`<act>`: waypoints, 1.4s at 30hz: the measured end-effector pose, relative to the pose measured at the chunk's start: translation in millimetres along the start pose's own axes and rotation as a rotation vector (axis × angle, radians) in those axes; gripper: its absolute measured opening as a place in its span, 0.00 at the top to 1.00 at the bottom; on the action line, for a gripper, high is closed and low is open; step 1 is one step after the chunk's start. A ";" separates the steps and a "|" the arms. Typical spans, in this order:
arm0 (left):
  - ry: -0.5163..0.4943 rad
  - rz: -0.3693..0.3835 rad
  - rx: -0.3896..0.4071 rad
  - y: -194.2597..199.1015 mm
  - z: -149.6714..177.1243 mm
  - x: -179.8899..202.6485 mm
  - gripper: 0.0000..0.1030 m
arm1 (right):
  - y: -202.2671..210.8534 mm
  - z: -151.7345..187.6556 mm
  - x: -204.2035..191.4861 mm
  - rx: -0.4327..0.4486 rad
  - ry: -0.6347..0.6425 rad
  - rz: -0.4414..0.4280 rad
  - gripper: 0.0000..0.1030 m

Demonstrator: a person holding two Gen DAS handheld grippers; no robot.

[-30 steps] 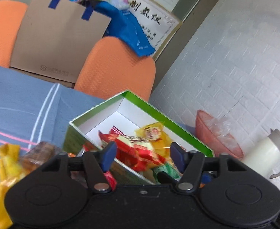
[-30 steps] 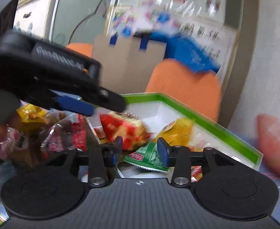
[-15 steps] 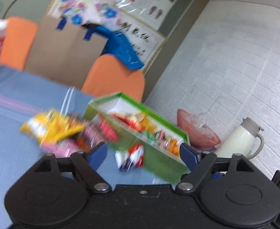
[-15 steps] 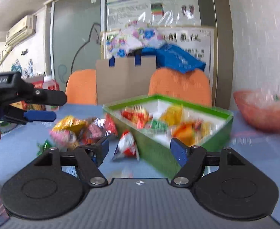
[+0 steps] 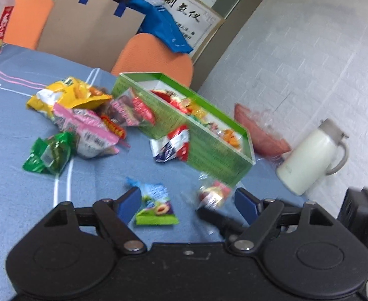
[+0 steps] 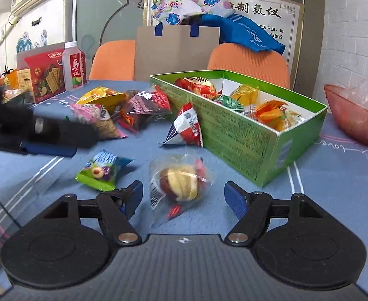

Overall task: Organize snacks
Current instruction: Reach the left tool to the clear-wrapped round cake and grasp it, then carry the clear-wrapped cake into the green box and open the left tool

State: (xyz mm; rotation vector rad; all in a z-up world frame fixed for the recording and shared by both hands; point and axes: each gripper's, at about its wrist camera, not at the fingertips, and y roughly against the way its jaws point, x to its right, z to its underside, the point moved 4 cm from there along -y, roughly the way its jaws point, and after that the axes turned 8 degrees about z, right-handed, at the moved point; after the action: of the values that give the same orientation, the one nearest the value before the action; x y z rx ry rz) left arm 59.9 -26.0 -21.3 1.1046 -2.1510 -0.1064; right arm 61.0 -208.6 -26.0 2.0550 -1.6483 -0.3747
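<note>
A green box [image 6: 244, 135] [image 5: 209, 150] holds several snack packets. Loose packets lie on the blue tablecloth beside it. My right gripper [image 6: 182, 197] is open, low over the cloth, with a clear-wrapped pastry packet [image 6: 180, 184] lying between its fingers. My left gripper [image 5: 186, 200] is open, with a blue-green fruit packet [image 5: 155, 204] [image 6: 100, 171] by its left finger and the same pastry packet [image 5: 212, 194] near its right finger. The left gripper shows blurred at the left of the right wrist view [image 6: 33, 133]. A red-white packet [image 6: 186, 126] [image 5: 172, 144] leans on the box.
A pile of yellow, pink and red packets [image 6: 108, 110] [image 5: 83, 115] and a green packet [image 5: 48, 154] lie left of the box. A bottle [image 6: 73, 66], a red cracker box [image 6: 47, 75], a red bowl [image 6: 354, 115], a white jug [image 5: 309, 158] and orange chairs [image 6: 249, 62] surround the table.
Both grippers have pulled back from over the box and come down toward the loose packets at the table's front. Both have opened wider.
</note>
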 end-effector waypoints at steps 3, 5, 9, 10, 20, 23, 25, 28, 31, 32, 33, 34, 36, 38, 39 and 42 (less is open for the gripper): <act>0.033 0.014 0.011 4.7 4.1 -2.0 0.00 | -2.8 -1.8 0.3 -0.001 0.018 -0.014 0.00; 0.026 0.043 0.013 5.6 1.5 3.0 0.00 | -5.0 -0.6 -1.4 -0.015 0.034 -0.034 0.00; -0.017 0.120 -0.022 -13.0 -9.5 20.0 0.00 | -5.1 3.5 -2.2 -0.029 0.021 -0.051 0.07; -0.028 0.134 -0.035 -21.6 -11.6 23.0 0.00 | -4.3 4.4 -1.9 -0.030 0.017 -0.048 0.07; -0.037 0.149 -0.163 -87.1 -11.2 22.8 0.12 | -5.3 7.4 8.2 -0.044 -0.024 -0.043 0.10; -0.073 0.112 -0.177 -93.2 -7.1 24.0 0.22 | -8.9 6.5 7.5 -0.048 -0.024 -0.025 0.29; -0.086 0.111 -0.193 -95.9 -2.5 23.7 0.26 | -8.6 6.6 9.2 -0.038 -0.028 -0.002 0.52; -0.050 0.118 -0.186 -96.1 0.1 20.2 0.27 | -8.7 8.4 16.9 -0.046 -0.049 0.008 0.54; -0.011 0.154 -0.145 -86.3 -3.0 19.0 0.00 | -4.7 9.8 21.8 -0.045 -0.038 -0.006 0.40; -0.004 0.158 -0.122 -82.1 -5.8 19.0 0.00 | -3.0 9.7 22.7 -0.040 -0.028 -0.009 0.22; 0.011 0.157 -0.095 -79.1 -9.3 18.1 0.00 | -1.4 8.8 23.8 -0.027 -0.024 -0.007 0.10; 0.031 0.156 -0.078 -78.1 -12.4 16.5 0.00 | -0.5 7.5 24.7 -0.012 -0.021 0.001 0.00; 0.069 0.150 -0.066 -81.6 -19.2 13.1 0.00 | -2.9 4.5 25.4 0.001 -0.007 0.019 0.00; 0.062 0.130 -0.074 -90.7 -24.4 12.6 0.00 | -8.5 0.8 23.9 -0.020 0.003 0.009 0.00; 0.055 0.122 -0.080 -95.4 -26.1 13.1 0.00 | -11.7 -1.3 22.8 -0.032 0.006 -0.007 0.00; 0.050 0.121 -0.115 -111.9 -28.7 13.0 0.00 | -21.1 -7.5 19.7 -0.046 0.022 0.005 0.00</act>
State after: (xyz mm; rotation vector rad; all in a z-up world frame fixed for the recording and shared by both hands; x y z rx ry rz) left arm 148.9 -99.6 -34.0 0.9011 -2.1337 -0.1434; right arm 87.0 -222.7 -29.1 2.0140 -1.6168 -0.3836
